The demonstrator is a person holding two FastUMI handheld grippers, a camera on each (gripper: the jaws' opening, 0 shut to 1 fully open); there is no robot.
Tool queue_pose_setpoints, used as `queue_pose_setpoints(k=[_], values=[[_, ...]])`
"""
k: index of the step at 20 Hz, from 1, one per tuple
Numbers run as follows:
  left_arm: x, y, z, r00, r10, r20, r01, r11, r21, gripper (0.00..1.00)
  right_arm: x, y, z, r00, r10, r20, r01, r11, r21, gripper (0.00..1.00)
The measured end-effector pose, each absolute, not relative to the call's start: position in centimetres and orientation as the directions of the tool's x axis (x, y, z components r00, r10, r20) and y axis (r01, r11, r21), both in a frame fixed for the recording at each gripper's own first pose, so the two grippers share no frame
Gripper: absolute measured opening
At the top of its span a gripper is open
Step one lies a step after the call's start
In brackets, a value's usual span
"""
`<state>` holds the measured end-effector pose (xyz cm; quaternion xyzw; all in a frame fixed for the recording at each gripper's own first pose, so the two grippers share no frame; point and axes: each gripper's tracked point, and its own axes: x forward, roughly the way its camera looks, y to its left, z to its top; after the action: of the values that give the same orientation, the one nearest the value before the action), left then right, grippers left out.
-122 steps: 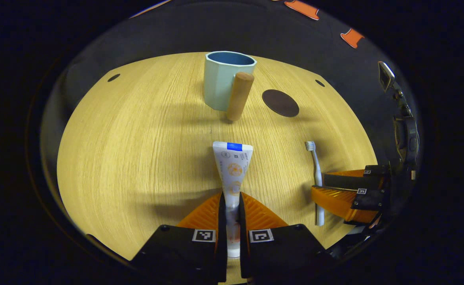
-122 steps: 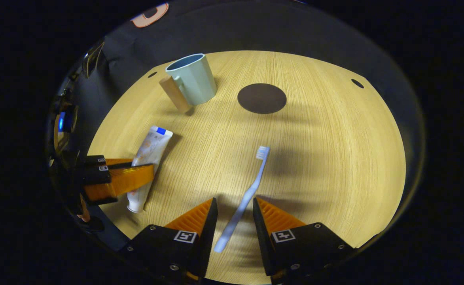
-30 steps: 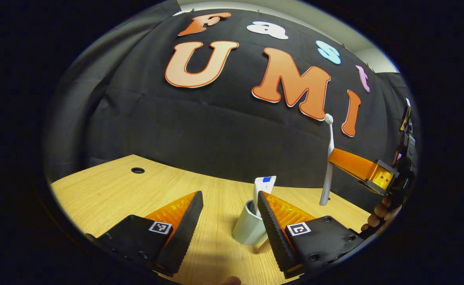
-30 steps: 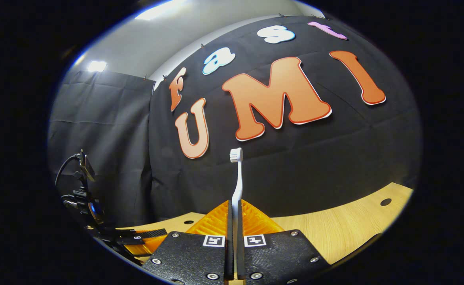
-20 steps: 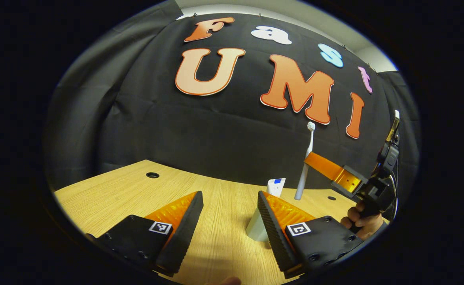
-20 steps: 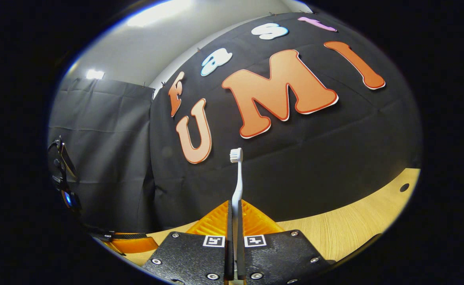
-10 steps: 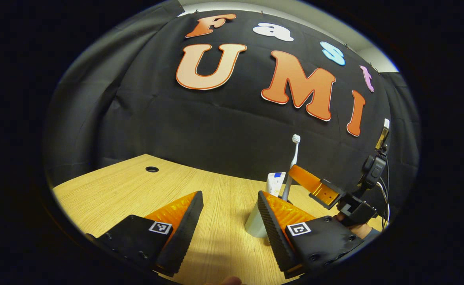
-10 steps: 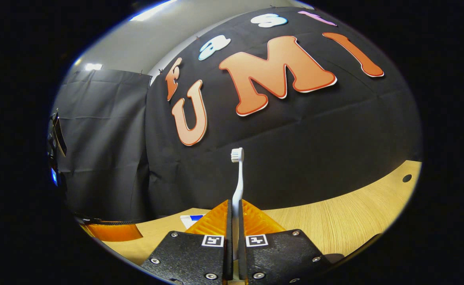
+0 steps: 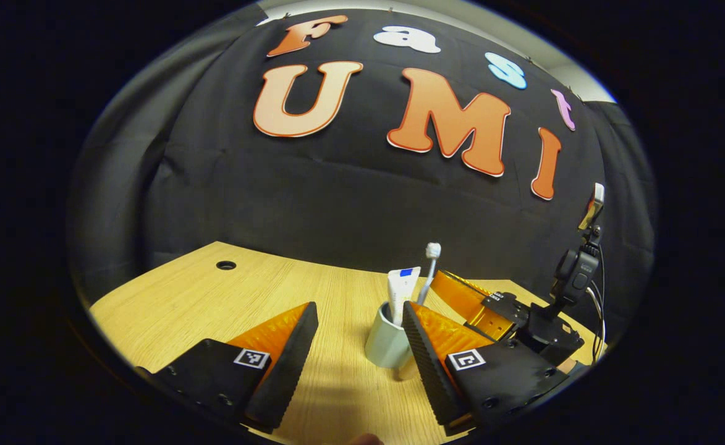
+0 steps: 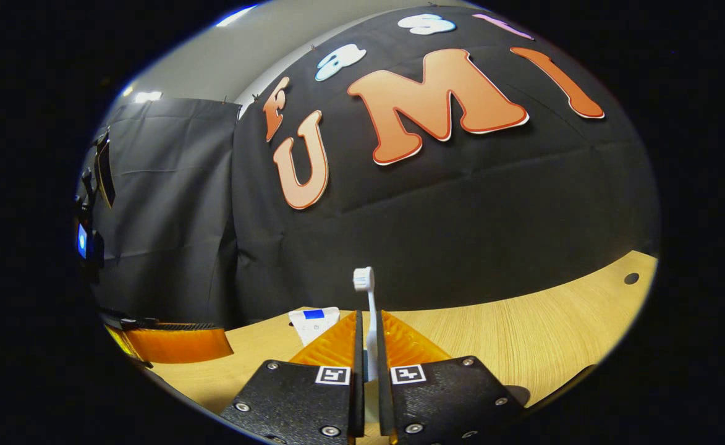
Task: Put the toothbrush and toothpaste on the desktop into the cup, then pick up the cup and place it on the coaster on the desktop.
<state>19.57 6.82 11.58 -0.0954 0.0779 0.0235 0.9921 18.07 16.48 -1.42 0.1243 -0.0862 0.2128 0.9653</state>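
Cup [image 9: 385, 341] on bench [image 9: 183, 296], mid-bench, open wood to its left; toothpaste [image 9: 401, 285] upright inside. Left hand-held gripper [image 9: 356, 352] released, hiding cup's right side. Right hand-held gripper [image 10: 368, 364] grasping toothbrush [image 10: 368, 309], handle bottom hidden.

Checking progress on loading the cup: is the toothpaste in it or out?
In. The toothpaste stands upright out of the cup, beside the toothbrush.
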Motion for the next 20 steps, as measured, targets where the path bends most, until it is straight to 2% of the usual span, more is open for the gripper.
queue_pose_setpoints(k=[5, 6, 7, 8, 10, 11, 13, 14, 15, 16, 17, 20], values=[[19.2, 5.9, 11.9, 0.983, -0.004, -0.184, -0.027, 0.986, -0.165, 0.90, 15.0, 13.8, 0.5, 0.890, 0.388, 0.241, -0.433, 0.884, 0.174, 0.21], [19.3, 5.9, 12.2, 0.983, -0.009, -0.182, -0.019, 0.988, -0.154, 0.90, 14.3, 13.0, 0.8, 0.890, 0.384, 0.245, -0.428, 0.889, 0.164, 0.17], [19.3, 5.7, 12.3, 0.983, -0.020, -0.185, -0.007, 0.990, -0.142, 0.90, 13.6, 12.2, 1.1, 0.891, 0.383, 0.246, -0.426, 0.891, 0.157, 0.27], [19.3, 5.6, 12.6, 0.982, -0.026, -0.185, 0.001, 0.991, -0.133, 0.89, 12.9, 11.2, 1.4, 0.892, 0.380, 0.246, -0.422, 0.894, 0.152, 0.28], [19.3, 5.3, 12.1, 0.971, -0.039, -0.235, 0.007, 0.991, -0.132, 0.89, 11.6, 9.2, 2.0, 0.897, 0.368, 0.247, -0.411, 0.898, 0.155, 0.51], [18.6, 4.9, 12.0, 0.964, -0.051, -0.261, 0.011, 0.988, -0.152, 0.89, 10.9, 8.2, 2.3, 0.899, 0.361, 0.247, -0.405, 0.901, 0.155, 0.51], [17.9, 4.4, 11.8, 0.949, -0.051, -0.310, 0.002, 0.988, -0.156, 0.89, 9.3, 5.6, 3.5, 0.903, 0.332, 0.271, -0.378, 0.916, 0.138, 0.70], [17.8, 4.5, 11.7, 0.942, -0.048, -0.332, 0.001, 0.990, -0.143, 0.89, 8.6, 4.3, 3.9, 0.906, 0.314, 0.283, -0.359, 0.925, 0.121, 0.76], [17.8, 4.6, 11.5, 0.935, -0.048, -0.352, 0.002, 0.991, -0.130, 0.90, 7.8, 3.1, 4.3, 0.909, 0.298, 0.291, -0.340, 0.934, 0.108, 0.73], [17.7, 4.6, 11.3, 0.924, -0.054, -0.377, 0.009, 0.992, -0.122, 0.89, 7.8, 2.6, 4.0, 0.912, 0.282, 0.297, -0.324, 0.941, 0.100, 0.83], [17.5, 4.5, 11.1, 0.912, -0.058, -0.407, 0.011, 0.993, -0.117, 0.93, 7.1, 1.6, 4.3, 0.916, 0.269, 0.298, -0.309, 0.946, 0.095, 0.84], [17.3, 4.5, 10.3, 0.864, -0.055, -0.501, 0.014, 0.996, -0.085, 0.93, 5.1, -1.0, 4.4, 0.924, 0.236, 0.301, -0.271, 0.959, 0.080, 0.89]])
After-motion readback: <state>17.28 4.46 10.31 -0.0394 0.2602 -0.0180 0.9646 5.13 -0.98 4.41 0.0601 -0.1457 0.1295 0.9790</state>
